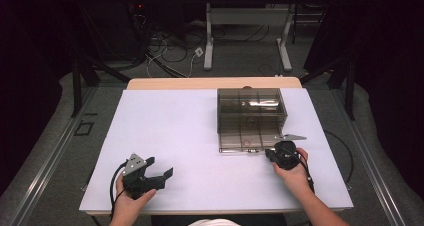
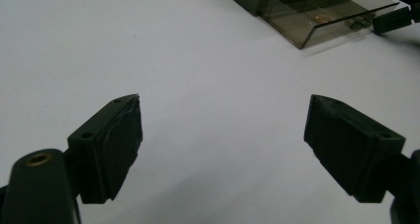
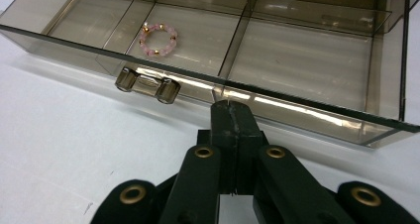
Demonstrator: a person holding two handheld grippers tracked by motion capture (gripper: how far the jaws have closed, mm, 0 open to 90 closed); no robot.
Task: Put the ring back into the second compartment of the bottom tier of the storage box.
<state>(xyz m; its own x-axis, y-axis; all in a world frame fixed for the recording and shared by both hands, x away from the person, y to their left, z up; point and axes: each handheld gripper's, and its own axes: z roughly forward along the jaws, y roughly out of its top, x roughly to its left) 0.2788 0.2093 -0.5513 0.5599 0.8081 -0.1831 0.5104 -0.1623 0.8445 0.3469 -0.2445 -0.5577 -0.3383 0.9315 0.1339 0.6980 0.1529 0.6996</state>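
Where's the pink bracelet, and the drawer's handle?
Bracelet [image 3: 158,38], right gripper view, on its beads at the near side.
Handle [image 3: 147,85], right gripper view, on the middle of its clear bar.

High view looks down the table [image 1: 165,136]; both gripper views share the drawer [image 3: 297,60].

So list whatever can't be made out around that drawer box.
- Pink bead bracelet: too small to tell in the high view.
- Smoky drawer box: upper levels' contents blurred by glare, high view.
- Right hand-held gripper: shut; contact with the drawer front unclear, right gripper view.
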